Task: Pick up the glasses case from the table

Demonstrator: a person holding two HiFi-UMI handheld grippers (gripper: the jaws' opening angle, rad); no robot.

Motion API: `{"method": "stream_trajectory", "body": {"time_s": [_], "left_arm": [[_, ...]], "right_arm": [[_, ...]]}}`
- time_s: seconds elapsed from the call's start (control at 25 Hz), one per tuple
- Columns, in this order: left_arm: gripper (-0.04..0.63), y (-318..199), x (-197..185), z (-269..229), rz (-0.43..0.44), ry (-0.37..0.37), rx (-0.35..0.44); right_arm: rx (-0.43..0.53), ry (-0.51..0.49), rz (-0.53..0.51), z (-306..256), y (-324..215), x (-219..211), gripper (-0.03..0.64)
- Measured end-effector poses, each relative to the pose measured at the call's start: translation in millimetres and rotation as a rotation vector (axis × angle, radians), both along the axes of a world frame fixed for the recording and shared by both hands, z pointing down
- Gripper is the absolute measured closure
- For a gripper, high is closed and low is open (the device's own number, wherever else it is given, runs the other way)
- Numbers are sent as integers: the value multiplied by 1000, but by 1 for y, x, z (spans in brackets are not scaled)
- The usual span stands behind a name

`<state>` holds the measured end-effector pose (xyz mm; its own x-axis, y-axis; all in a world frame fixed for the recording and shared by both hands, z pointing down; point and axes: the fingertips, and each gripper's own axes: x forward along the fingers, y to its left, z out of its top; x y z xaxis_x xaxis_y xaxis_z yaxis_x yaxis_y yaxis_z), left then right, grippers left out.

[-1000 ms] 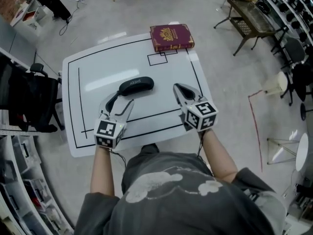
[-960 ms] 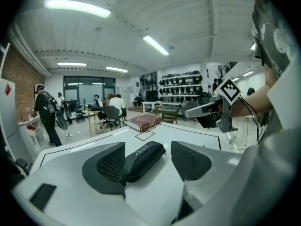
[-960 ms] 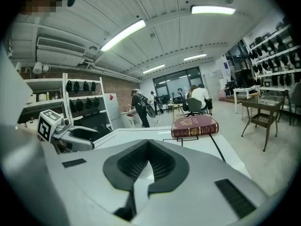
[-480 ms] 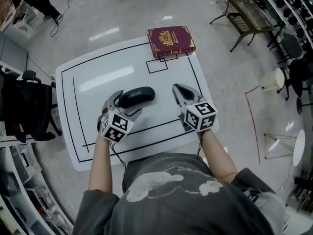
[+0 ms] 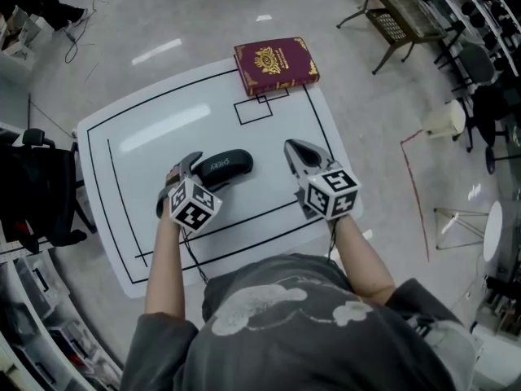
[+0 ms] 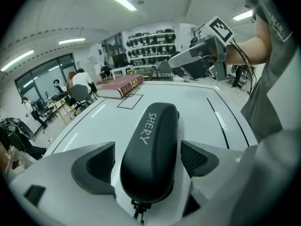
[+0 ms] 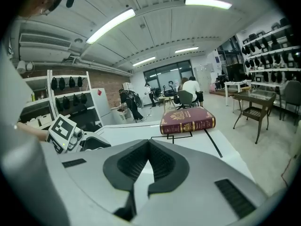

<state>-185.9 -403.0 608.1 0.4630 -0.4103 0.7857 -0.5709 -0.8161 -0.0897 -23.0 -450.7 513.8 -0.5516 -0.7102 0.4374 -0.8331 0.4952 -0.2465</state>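
A maroon hardcover book [image 5: 275,65] with gold ornament lies flat at the far edge of the white table [image 5: 146,129], towards 1 o'clock. Just nearer than the book, a small black-outlined rectangle [image 5: 252,110] is drawn on the tabletop. On the grey floor [image 5: 203,23], a metal-framed side table [image 5: 396,19] stands at 2 o'clock. A thin red line [image 5: 413,186] runs at 3 o'clock, and a black office chair [image 5: 37,190] sits at 9 o'clock.

Grey short-sleeved shirt [image 5: 281,324], pale print on the front. Left gripper [image 5: 205,172] and right gripper [image 5: 291,147]: pale grey bodies, black ribbed pads [image 6: 96,161]. Each carries a white cube [image 5: 194,204] with black square markers and a thin black cable [image 5: 189,249].
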Motion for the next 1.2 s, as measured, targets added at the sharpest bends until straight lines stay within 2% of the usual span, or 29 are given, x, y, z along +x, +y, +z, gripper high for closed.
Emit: {"method": "stream_trajectory", "body": {"time_s": [0.32, 0.4, 0.56, 0.64, 0.8, 1.2], "left_arm": [[175, -4, 4, 12, 39, 5, -32], [216, -1, 6, 12, 51, 10, -52], [235, 1, 7, 12, 46, 3, -66], [239, 0, 8, 10, 27, 10, -62], [241, -4, 14, -8, -51, 99, -35], [241, 14, 20, -55, -197, 185, 28]], "right_arm": [[-14, 8, -4, 5, 1, -4, 617], [-15, 9, -2, 5, 1, -3, 617], [-13, -3, 8, 4, 0, -1, 617], [-8, -10, 10, 1, 1, 1, 617], [8, -23, 12, -6, 6, 5, 617], [68, -55, 1, -32, 30, 25, 617]]}}
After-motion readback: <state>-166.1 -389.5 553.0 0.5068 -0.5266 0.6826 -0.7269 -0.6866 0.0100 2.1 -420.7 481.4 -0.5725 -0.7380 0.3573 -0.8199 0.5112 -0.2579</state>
